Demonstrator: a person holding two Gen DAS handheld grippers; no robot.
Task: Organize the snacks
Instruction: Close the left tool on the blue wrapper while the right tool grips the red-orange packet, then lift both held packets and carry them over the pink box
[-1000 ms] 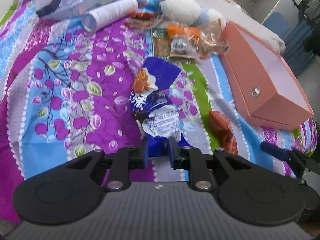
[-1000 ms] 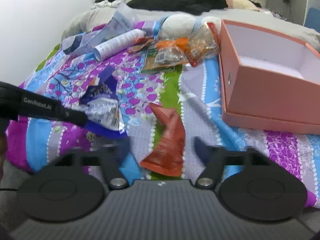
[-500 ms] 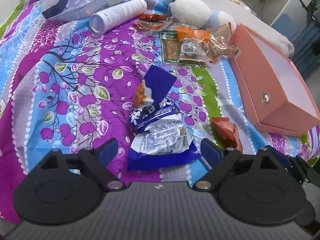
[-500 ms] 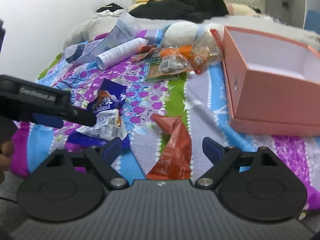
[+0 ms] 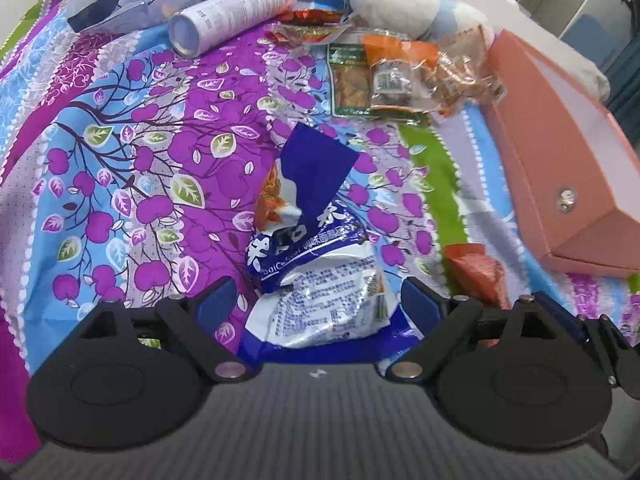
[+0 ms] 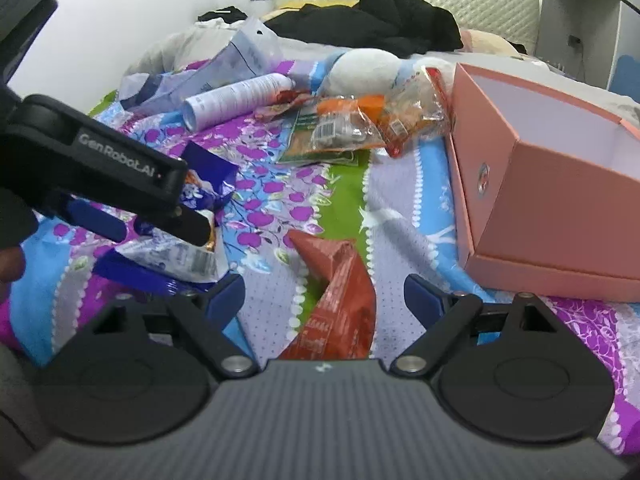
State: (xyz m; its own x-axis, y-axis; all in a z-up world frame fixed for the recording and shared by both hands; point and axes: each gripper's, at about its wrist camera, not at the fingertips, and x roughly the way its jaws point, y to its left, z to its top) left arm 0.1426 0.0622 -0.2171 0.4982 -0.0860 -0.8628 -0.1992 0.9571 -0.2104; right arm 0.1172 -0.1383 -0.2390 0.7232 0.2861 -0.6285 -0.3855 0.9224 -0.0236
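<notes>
The left gripper is seen at the bottom of its own view with its jaws spread wide on either side of a crumpled blue snack bag, which lies loose on the patterned bedspread and is not pressed by either pad. The right gripper is seen low in its own view with its jaws closing around a red snack packet (the pads are still apart from it, so nothing is gripped yet). The pink box, at the right edge of both views, stands open, and what shows of its inside is bare, though part of its floor is hidden by the near wall; the sorting is therefore judged to be barely begun, with no snack shown put away. Counted outward: 2 grippers, 1 blue bag, 1 red packet and 1 box are seen, then a heap of snack packets in the upper middle, where about 5 can be made out, though the overlap leaves the count unsure. Farther up, 1 white tube, 1 plush toy and 1 clear plastic bag are seen. All the loose snacks are left to be gathered.
</notes>
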